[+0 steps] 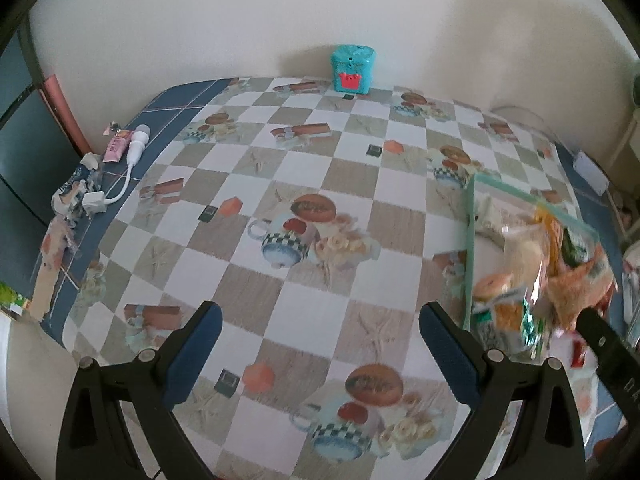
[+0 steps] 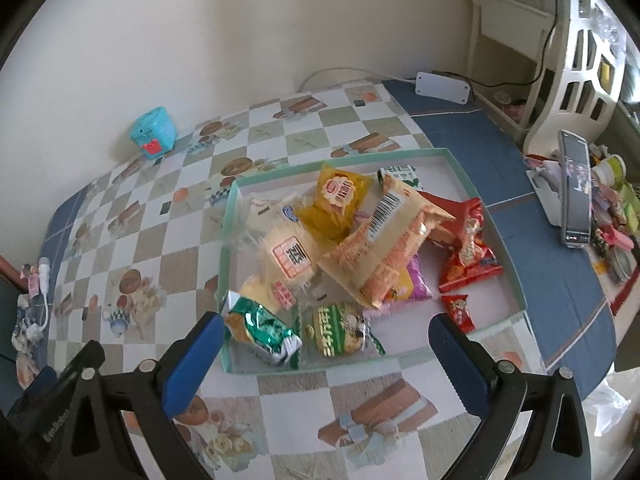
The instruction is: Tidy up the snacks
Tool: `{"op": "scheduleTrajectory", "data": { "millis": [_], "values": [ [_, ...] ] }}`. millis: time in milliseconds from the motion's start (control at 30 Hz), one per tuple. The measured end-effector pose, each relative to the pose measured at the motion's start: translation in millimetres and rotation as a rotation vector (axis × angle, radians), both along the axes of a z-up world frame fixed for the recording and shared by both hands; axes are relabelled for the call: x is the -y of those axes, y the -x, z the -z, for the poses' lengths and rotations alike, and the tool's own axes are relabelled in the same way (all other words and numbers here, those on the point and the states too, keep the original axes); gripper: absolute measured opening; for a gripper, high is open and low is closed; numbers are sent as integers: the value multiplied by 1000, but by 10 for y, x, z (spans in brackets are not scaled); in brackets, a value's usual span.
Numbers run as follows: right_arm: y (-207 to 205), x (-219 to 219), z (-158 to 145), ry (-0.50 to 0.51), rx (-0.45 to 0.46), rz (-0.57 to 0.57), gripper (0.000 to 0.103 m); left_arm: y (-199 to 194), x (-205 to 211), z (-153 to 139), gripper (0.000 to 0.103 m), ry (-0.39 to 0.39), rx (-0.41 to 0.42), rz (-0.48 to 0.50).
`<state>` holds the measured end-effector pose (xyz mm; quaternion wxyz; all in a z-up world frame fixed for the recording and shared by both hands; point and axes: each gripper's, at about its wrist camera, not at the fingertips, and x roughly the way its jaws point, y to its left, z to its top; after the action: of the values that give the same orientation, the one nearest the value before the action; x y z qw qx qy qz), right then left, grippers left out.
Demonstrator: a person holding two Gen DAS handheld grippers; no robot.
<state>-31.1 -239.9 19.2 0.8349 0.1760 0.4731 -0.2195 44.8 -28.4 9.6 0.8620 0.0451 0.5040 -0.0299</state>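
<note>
Shallow green-rimmed tray (image 2: 486,196) heaped with snack packets (image 2: 384,248), wide-spread right gripper (image 2: 324,354) above its near edge, checkered tablecloth (image 2: 132,236)

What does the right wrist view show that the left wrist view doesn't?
Right wrist only: the whole snack tray from above with each packet distinct, such as the yellow packet and red packet, plus the phone on its stand. Left wrist only: open checkered tablecloth ahead. Both: the teal box by the wall, the white charger cable, and open tongs, left and right.
</note>
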Motion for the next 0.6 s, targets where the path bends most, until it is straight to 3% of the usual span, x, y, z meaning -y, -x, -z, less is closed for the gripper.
{"op": "scheduleTrajectory", "data": {
  "millis": [600],
  "values": [
    [226, -115, -8, 31, 10, 0, 103, 300, -54, -18, 99, -44, 20, 27]
  ]
}}
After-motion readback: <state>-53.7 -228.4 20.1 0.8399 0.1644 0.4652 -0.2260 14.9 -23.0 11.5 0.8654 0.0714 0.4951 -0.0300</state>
